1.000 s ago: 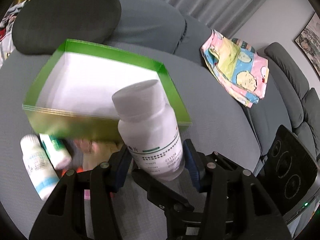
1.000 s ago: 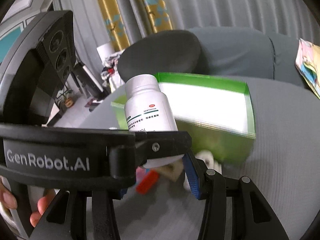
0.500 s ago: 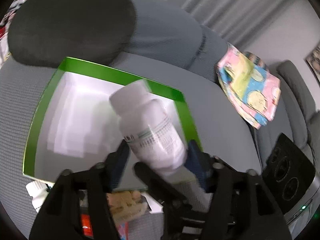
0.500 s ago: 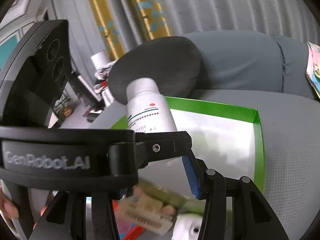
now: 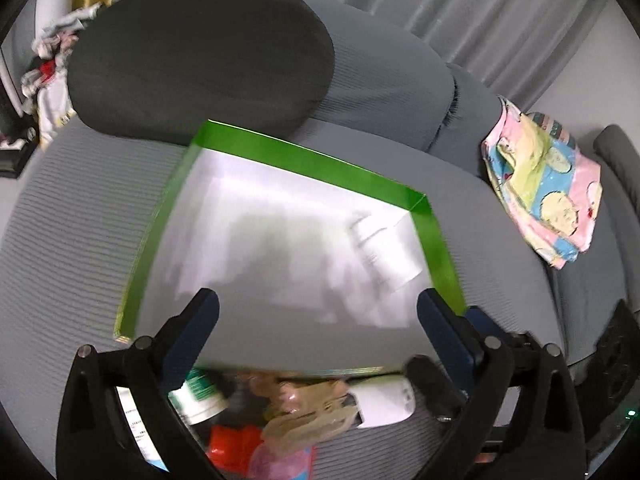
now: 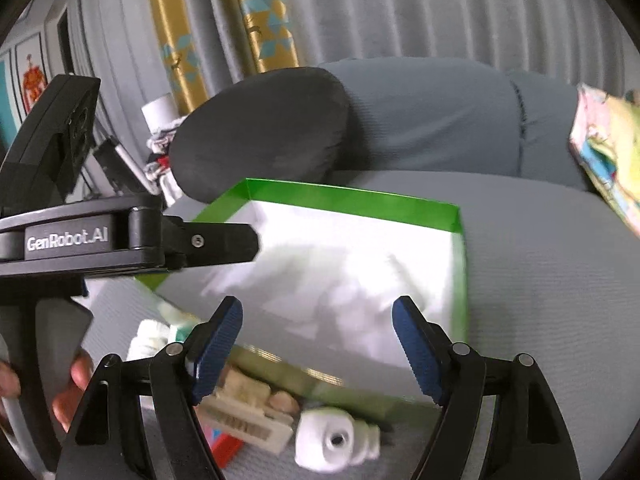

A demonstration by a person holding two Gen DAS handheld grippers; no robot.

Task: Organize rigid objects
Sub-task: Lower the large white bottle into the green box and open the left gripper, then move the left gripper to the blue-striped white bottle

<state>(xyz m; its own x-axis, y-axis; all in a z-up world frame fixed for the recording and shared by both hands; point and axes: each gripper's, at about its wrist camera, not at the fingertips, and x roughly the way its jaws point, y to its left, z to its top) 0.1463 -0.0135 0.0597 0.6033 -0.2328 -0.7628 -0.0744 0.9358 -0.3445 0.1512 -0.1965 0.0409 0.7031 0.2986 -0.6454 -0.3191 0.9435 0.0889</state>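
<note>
green-walled box [image 5: 320,168] sits open on the sofa to catch bottles; both tongs, left [image 5: 318,316] and right [image 6: 318,330], have just spread wide over it and grip nothing.

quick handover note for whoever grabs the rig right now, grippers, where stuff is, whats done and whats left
Left gripper: open, nothing between the jaws; they have just been opening.
Right gripper: open and empty too, jaws just opening.
Green box sits on the grey sofa seat, both grippers above its near side.
Done: one white bottle lies blurred inside the box near its right wall. I cannot make out a second one in the blur.
Left: the pile in front of the box, including a green-labelled bottle, a white plastic piece, a beige block and a red item.
</note>
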